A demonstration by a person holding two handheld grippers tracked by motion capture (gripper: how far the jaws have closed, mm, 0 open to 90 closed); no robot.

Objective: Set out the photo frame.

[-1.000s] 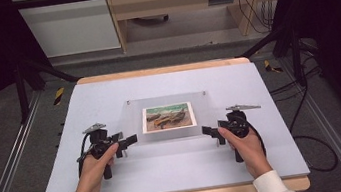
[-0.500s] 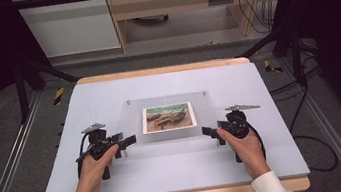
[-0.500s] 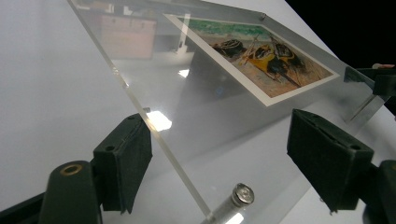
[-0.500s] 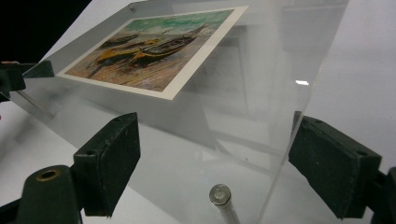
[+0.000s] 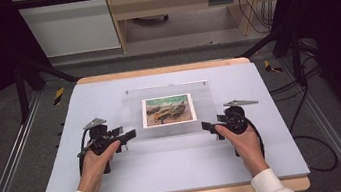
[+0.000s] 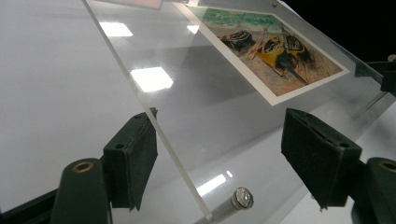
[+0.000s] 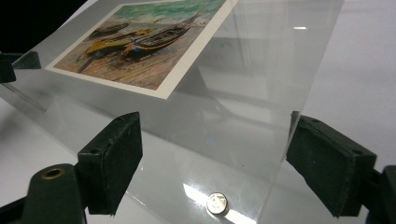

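Grippers flank a clear acrylic frame [image 5: 168, 110] holding a boat print [image 5: 168, 110] at mid-table. Left gripper [image 5: 126, 135], jaws gaping but just closing, straddles one near corner; right gripper [image 5: 209, 126], jaws wide, the other. We judge both should clamp evenly, avoiding the standoff screws [image 6: 242, 198].

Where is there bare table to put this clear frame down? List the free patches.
The table is bare along its far strip beyond the clear frame, along the near strip between the person's forearms, and on both outer flanks beside the left tongs and right tongs. The middle is crowded: the frame with its boat picture lies between both tongs.
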